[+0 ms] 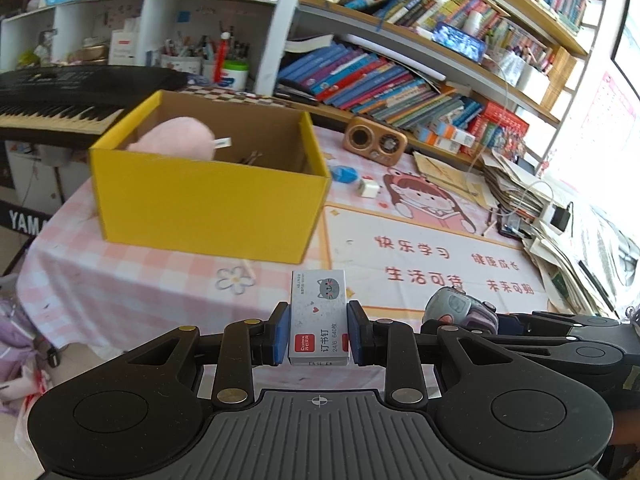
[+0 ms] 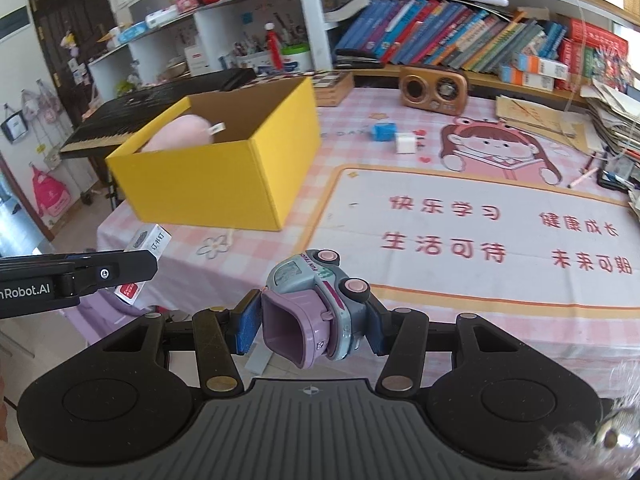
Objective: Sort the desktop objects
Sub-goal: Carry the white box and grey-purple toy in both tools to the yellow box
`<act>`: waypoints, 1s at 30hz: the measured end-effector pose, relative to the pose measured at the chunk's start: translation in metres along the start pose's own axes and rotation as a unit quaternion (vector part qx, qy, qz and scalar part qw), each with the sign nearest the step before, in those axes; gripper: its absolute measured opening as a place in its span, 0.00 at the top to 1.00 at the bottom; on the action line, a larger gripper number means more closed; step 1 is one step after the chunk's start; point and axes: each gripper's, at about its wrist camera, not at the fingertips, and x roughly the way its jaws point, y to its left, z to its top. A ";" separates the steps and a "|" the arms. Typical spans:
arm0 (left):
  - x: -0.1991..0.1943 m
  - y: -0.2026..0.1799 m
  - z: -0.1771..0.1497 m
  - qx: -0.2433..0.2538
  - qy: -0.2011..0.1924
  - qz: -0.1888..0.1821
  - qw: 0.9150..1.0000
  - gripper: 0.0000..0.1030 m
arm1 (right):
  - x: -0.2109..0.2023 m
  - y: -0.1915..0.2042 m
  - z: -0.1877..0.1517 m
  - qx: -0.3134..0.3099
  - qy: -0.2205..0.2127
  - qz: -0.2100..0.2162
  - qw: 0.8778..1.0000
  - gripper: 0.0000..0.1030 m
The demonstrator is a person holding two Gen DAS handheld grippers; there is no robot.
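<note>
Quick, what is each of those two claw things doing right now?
Left gripper: closed on a box of staples.
Right gripper: closed on a toy truck.

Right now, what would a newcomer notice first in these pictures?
The yellow box on the pink checked tablecloth, with a pink plush toy inside. The left hand-held gripper clamps a staples box; the right hand-held gripper clamps a toy truck.
</note>
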 end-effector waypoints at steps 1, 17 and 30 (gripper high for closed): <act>-0.002 0.003 -0.001 -0.004 -0.001 0.002 1.000 0.73 | 0.000 0.004 0.000 -0.003 0.001 0.002 1.000 0.52; -0.027 0.033 -0.007 -0.031 -0.017 0.025 0.999 0.73 | 0.006 0.045 0.003 -0.043 0.006 0.028 0.999 0.52; -0.019 0.036 -0.003 -0.041 -0.016 0.026 0.999 0.73 | 0.012 0.048 0.011 -0.059 0.010 0.035 0.998 0.52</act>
